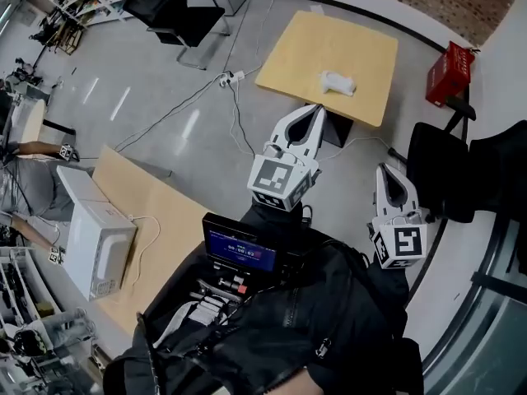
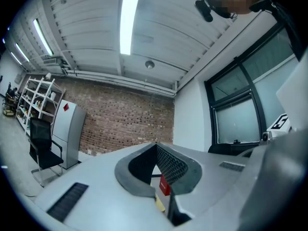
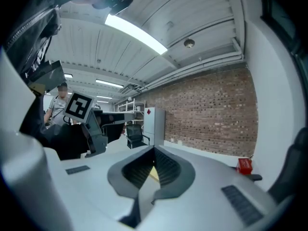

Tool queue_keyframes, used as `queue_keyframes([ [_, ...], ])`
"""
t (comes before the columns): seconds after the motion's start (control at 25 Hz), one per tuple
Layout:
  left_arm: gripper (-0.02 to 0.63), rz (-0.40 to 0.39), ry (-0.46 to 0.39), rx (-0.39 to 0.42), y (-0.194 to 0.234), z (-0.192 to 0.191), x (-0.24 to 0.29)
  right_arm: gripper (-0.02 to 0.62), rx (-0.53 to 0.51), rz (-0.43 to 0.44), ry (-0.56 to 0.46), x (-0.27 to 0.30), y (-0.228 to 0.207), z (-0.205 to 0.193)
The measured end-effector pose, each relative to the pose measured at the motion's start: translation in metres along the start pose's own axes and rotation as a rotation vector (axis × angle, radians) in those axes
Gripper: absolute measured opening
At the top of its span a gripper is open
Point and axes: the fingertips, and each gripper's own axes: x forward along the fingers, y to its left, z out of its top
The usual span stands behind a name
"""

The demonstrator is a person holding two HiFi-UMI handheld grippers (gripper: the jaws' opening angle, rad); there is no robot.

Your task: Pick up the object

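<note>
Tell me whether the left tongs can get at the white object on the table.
Probably yes: nothing stands between the left tongs and the white object, which lies alone on the table. The tongs are shut, so must open first.

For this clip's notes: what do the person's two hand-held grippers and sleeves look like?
The left hand-held gripper and right hand-held gripper match. Each has a white plastic body tapering to two jaws lined with dark textured pads, and each carries a cube of black-and-white square markers. The person wears a black jacket.
</note>
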Motion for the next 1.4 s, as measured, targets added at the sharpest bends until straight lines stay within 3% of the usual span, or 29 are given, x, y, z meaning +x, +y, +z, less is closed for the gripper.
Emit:
queue_keyframes([
  [0.36, -0.003, -0.02, 0.054, -0.02, 0.061, -0.023, 0.042, 0.005, 0.002, -0.011, 0.055, 0.07, -0.004, -0.005],
  [0.72, -0.003, 0.002, 0.116, -0.061, 0.097, -0.048, 0.059, 0.005, -0.026, 0.042, 0.108, 0.113, 0.0, -0.013],
  [1.12, -0.003, 0.168, 0.12, -0.033, 0.151, -0.052, 0.08, 0.005, -0.056, 0.202, 0.115, 0.183, -0.016, -0.017],
  [1.4, -0.002, 0.197, 0.133, 0.014, 0.16, -0.053, 0.147, 0.005, -0.051, 0.231, 0.149, 0.227, -0.071, -0.027],
])
